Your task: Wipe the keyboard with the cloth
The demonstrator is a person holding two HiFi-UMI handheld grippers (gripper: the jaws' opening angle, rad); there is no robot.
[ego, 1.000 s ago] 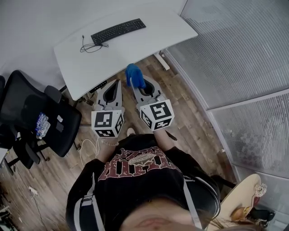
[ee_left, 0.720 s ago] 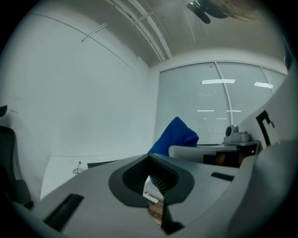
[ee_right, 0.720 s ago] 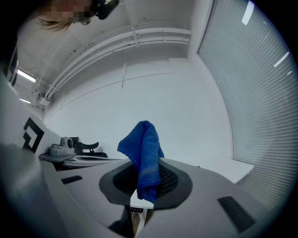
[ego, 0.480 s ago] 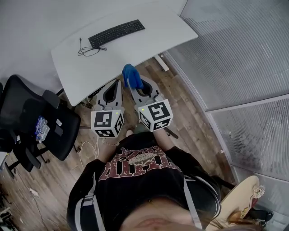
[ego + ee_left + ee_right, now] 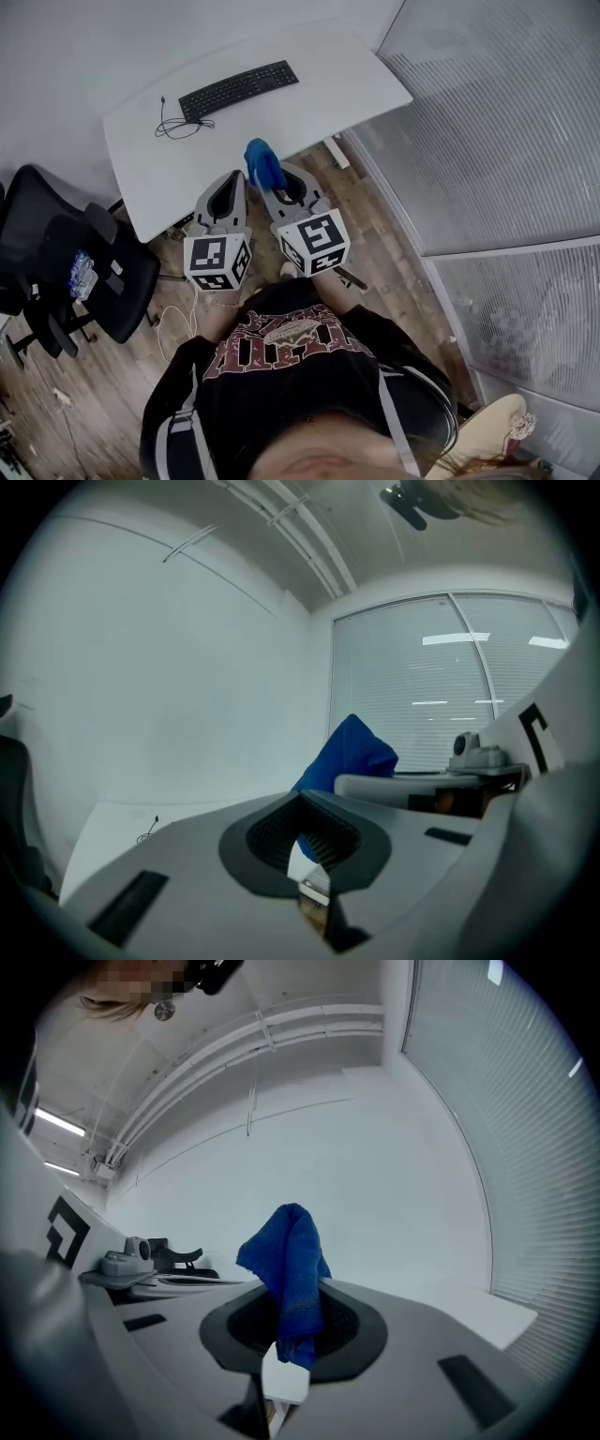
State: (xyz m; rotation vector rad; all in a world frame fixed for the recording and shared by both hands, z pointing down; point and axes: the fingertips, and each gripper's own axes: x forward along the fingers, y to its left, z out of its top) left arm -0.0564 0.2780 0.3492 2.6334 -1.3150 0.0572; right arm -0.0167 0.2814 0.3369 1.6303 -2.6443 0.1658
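A black keyboard (image 5: 239, 89) lies at the far side of the white desk (image 5: 309, 84), its cable (image 5: 178, 124) coiled at its left end. My right gripper (image 5: 268, 180) is shut on a blue cloth (image 5: 264, 163), which stands up out of the jaws at the desk's near edge. In the right gripper view the cloth (image 5: 291, 1260) hangs pinched between the jaws of the right gripper (image 5: 292, 1326). My left gripper (image 5: 228, 183) is beside it on the left, shut with nothing in it. In the left gripper view, the cloth (image 5: 352, 752) shows past the left gripper (image 5: 307, 836).
A black office chair (image 5: 70, 258) stands left of me by the desk's left corner. Frosted glass partitions (image 5: 497, 122) run along the right. The floor (image 5: 375, 244) is wood, with a cable (image 5: 178, 314) lying on it near my feet.
Both grippers have moved forward toward the desk; the cloth has gone from over the floor to the desk's near edge. The right gripper has kept hold of the cloth.
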